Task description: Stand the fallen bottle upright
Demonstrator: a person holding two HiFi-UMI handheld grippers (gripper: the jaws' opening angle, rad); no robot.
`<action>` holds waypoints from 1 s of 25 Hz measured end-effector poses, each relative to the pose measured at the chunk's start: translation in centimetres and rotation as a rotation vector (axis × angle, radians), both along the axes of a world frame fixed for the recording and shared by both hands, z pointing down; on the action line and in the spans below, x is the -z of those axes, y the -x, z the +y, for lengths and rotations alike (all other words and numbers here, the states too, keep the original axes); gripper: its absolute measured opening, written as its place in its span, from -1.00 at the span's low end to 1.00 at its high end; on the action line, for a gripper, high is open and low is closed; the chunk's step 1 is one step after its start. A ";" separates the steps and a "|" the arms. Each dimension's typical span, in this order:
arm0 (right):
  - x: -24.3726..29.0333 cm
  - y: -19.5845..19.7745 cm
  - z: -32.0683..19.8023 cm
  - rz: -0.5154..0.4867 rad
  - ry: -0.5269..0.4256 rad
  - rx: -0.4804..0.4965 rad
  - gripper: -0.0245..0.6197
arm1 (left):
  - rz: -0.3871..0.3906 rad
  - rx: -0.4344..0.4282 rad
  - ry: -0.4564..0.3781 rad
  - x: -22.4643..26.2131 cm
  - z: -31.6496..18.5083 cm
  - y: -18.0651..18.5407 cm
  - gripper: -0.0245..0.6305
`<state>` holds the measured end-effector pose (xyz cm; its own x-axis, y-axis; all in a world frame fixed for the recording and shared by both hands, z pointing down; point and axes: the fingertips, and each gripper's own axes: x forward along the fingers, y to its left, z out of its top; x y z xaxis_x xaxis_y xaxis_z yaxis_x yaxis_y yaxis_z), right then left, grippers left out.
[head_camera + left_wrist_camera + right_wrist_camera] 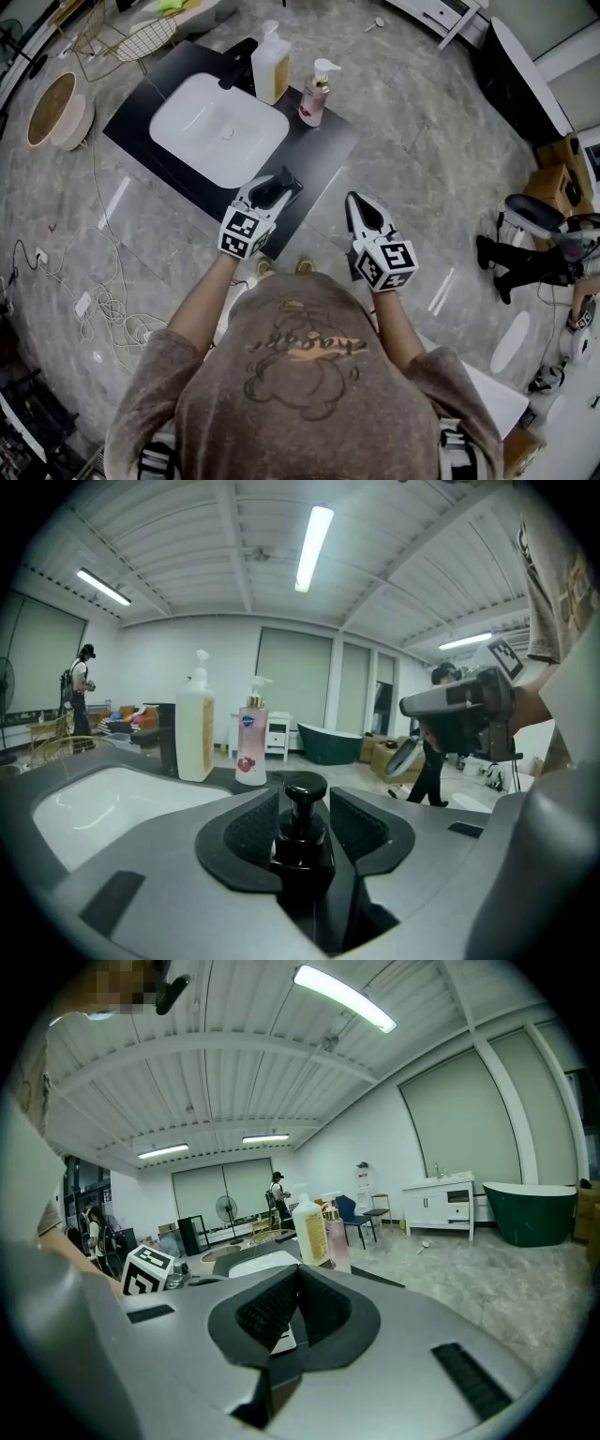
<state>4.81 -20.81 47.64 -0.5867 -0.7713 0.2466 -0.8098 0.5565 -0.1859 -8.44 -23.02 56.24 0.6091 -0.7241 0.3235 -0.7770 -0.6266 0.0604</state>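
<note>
At the left of the counter (319,150) lies the sink (202,117), with a yellow bottle (270,66) and a pink bottle (315,94) upright behind it, well apart from your work. Your left gripper (277,190) is at the counter's front edge with its jaws spread. The black bottle (302,841) stands upright between them, pump head up, and the pads do not seem to press it. The risk, as I judge it, is in drawing back: if you pull away at a slant or lift unevenly, a pad could catch the bottle's shoulder and tip it, and this close to the edge it could go to the floor. Your right gripper (359,202) hangs past the counter's right corner, over the floor, with its jaws pressed together on nothing. The left gripper view shows the bottle's upright stance and the slack beside it, where the head view gives only a dark shape. The head view alone shows how near the edge it stands. The right gripper view confirms those jaws are empty.
</note>
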 end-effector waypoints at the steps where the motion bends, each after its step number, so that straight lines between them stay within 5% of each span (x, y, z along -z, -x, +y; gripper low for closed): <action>1: 0.0 0.1 -0.1 -0.002 -0.001 0.004 -0.93 | 0.008 0.001 -0.005 0.5 0.0 0.1 -0.42; 25: 1.8 3.6 -1.1 -0.065 -0.061 0.129 -0.93 | 0.112 0.299 -0.114 10.3 4.5 7.3 -0.35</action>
